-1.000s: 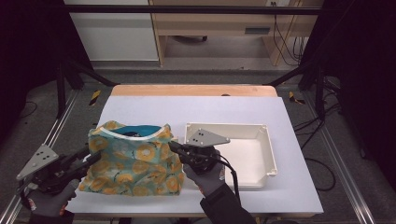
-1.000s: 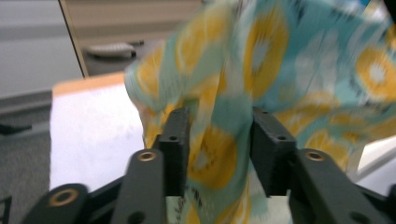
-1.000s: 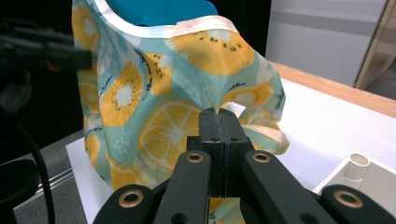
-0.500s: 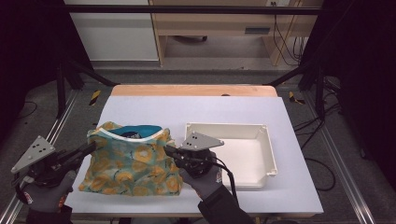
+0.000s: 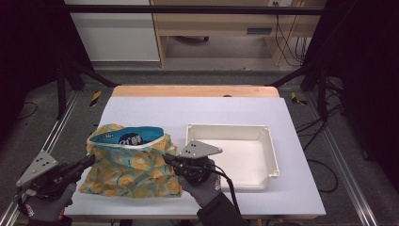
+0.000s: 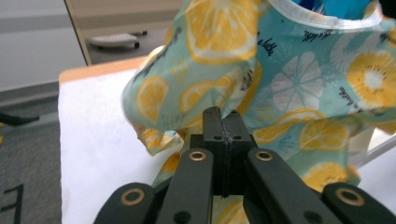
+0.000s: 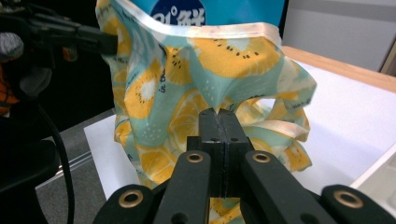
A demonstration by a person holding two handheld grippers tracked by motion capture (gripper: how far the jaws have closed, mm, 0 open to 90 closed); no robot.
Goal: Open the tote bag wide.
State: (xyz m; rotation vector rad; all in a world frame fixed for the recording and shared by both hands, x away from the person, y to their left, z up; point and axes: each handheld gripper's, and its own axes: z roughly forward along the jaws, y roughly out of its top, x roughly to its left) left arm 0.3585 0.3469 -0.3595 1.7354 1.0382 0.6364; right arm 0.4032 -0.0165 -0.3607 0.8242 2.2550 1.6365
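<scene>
Bag (image 5: 129, 165): a fruit-print cloth pouch at the table's (image 5: 197, 110) near left, its mouth facing away from the person, just left of the tray (image 5: 270, 150).
Left gripper (image 5: 89, 159): clamped on a pinch of cloth at the bag's left side; in the left gripper view (image 6: 223, 122) the jaws meet on the fabric.
Right gripper (image 5: 167, 159): clamped on the bag's right side, near the tray's corner; in the right gripper view (image 7: 218, 120) the cloth tents up from the shut jaws.
Why held so: pulling both sides apart likely keeps the mouth spread and taut.
Blue pack (image 5: 127, 136): sits in the open mouth, partly showing; the hold probably serves to free it.
Tray: empty, probably the pack's destination.
</scene>
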